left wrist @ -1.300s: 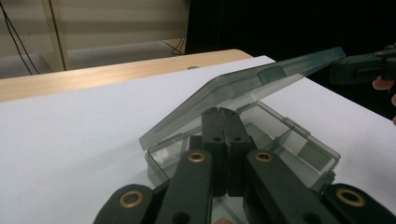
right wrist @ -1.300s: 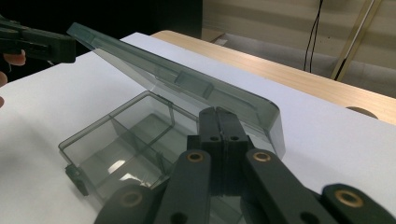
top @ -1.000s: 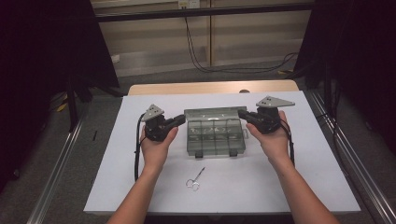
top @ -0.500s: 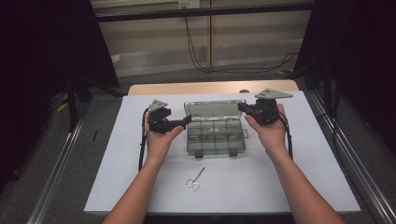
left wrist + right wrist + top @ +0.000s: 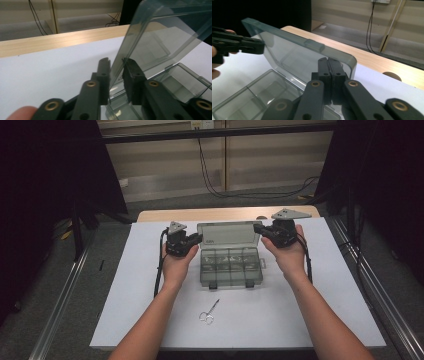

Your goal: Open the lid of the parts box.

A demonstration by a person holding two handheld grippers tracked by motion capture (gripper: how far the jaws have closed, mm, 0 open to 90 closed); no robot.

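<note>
Both grippers have lifted the box's lid [image 5: 229,235] upright; my left gripper [image 5: 117,65] has just closed on its left edge, right gripper [image 5: 329,65] shut beside its right corner; thin, slippery plastic on the white sheet [image 5: 140,285], so I hold edges.

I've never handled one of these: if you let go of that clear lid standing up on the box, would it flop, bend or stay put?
The lid looks like thin, hard, see-through plastic, so probably light and fairly stiff, flexing slightly. It stands hinged above the compartment box, so released it may swing down. The left gripper and right gripper each pinch an edge; smooth plastic could slip.
</note>
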